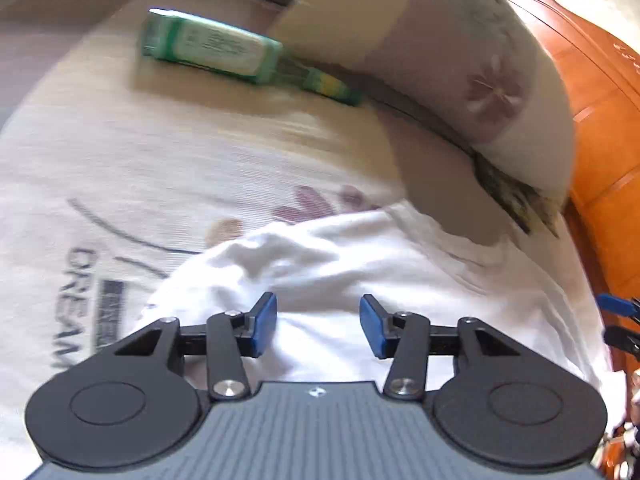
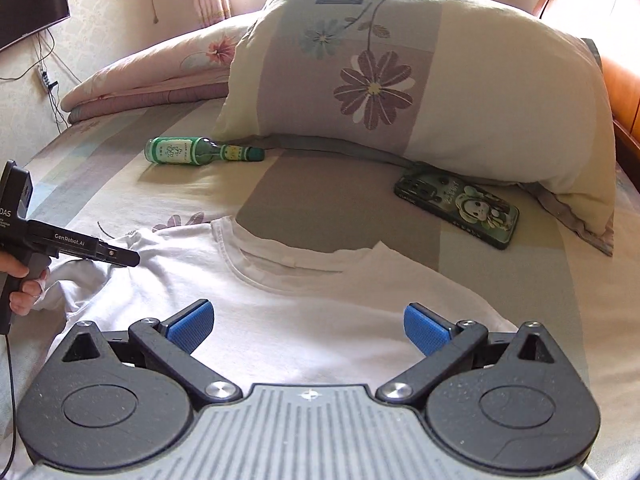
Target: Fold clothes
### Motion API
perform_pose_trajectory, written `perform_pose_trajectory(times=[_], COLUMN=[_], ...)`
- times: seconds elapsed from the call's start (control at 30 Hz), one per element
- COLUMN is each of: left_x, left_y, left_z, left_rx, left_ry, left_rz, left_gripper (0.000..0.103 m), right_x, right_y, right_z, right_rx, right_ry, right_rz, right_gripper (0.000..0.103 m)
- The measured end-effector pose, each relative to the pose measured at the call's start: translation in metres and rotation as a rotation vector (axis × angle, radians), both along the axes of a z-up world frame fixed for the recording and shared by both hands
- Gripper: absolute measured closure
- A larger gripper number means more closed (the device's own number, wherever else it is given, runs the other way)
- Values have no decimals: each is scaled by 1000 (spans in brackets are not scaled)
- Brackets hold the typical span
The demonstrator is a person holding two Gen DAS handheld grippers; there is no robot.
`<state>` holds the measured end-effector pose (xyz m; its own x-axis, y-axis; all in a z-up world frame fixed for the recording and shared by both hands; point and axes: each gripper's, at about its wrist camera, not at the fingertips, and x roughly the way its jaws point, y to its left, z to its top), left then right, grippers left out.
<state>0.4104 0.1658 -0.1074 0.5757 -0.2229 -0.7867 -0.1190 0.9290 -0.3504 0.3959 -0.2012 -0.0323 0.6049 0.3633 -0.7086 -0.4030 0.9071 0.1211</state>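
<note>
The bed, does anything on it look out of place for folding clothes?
Yes. A green glass bottle lies on its side near the pillow, and a phone lies half under the pillow's edge. Neither touches the white T-shirt.

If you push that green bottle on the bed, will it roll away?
Probably a little. The green bottle lies on its side and looks round, so it could roll. The soft bed sheet would likely slow it, and the pillow beside its neck might stop it.
</note>
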Motion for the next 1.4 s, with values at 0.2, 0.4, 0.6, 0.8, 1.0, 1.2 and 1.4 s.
perform_pose_trajectory(times=[0.2,0.4,0.6,0.8,1.0,1.2,1.4], left_x=[-46,-66,-85,-83,-93,-89,-85], left_y=[12,-13,28,43,58,43,35], left_z=[17,37,38,37,49,45,37], left_rx=[21,338,221,193,168,171,178], left_ry=[-123,-164,-173,-172,-201,-202,-179], left_rz=[32,-41,12,45,94,54,36], left_gripper=[21,21,15,15,15,15,15], right_x=[31,71,104,126,79,63,81], right_y=[75,175,241,251,211,186,215], right_z=[0,-34,-90,-89,-53,-84,-97], right_rx=[-24,-120,-263,-203,-159,-151,-201], right_ry=[56,90,128,39,43,252,68], right_rz=[80,99,72,31,103,132,139], right_gripper=[0,0,0,0,0,0,0])
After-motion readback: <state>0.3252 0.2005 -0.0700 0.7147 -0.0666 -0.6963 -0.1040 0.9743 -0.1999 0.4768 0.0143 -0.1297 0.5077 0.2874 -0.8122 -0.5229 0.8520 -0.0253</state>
